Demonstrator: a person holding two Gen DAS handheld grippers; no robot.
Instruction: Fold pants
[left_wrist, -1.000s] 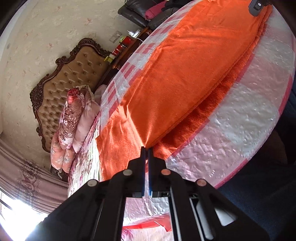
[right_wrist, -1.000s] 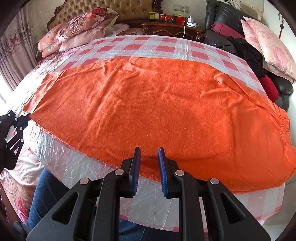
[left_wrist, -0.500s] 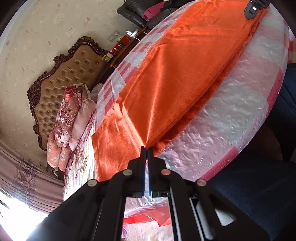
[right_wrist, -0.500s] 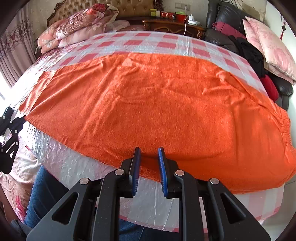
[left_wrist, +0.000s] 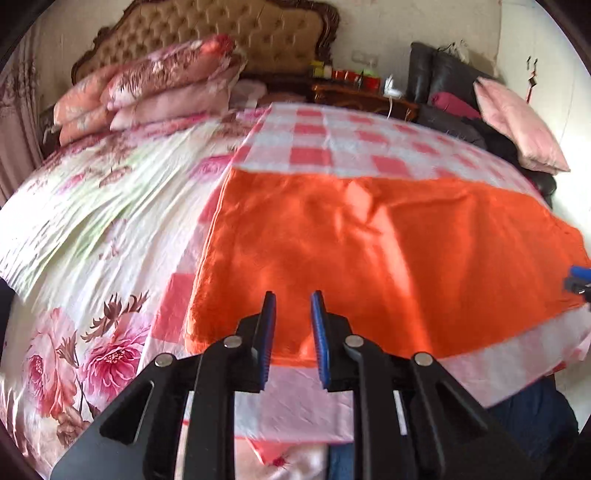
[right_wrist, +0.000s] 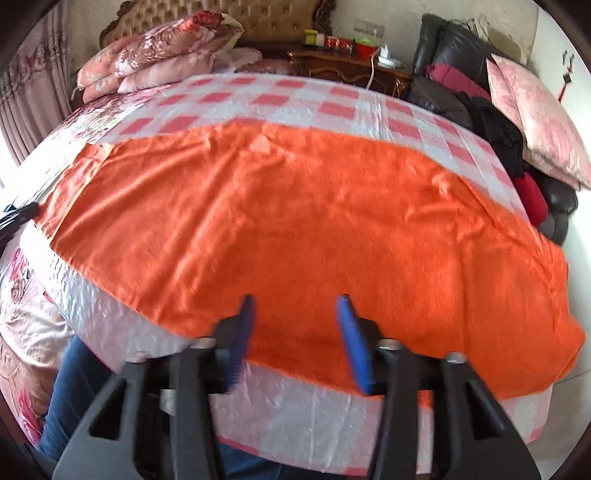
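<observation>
Left gripper (left_wrist: 292, 306), in its own wrist view, points level across the bed toward the headboard (left_wrist: 236, 33), its blue-padded fingers (left_wrist: 267, 328) apart and holding nothing. It sits over the near edge of the orange pants (left_wrist: 369, 251), close to their left end; whether the pads touch the cloth cannot be told. The pants lie flat, spread crosswise on a pink-and-white checked sheet (left_wrist: 325, 147) that covers the floral bedding (left_wrist: 92, 229). Stacked pillows (left_wrist: 159, 85) rest at the head of the bed, with a nightstand (left_wrist: 362, 96) beside them. A blue tip of the right gripper (left_wrist: 578, 277) shows at the far right edge. Right gripper (right_wrist: 295, 328), in its own wrist view, likewise aims toward the headboard, fingers (right_wrist: 351, 332) set wider apart and empty, positioned over the pants' (right_wrist: 295, 221) near edge around mid-length; the frame is blurred. The pants span nearly the full width of the checked sheet (right_wrist: 295, 413). Dark parts of the left gripper (right_wrist: 18, 216) appear at the far left edge. Blue jeans (right_wrist: 74, 391) of the person show below the bed edge.
</observation>
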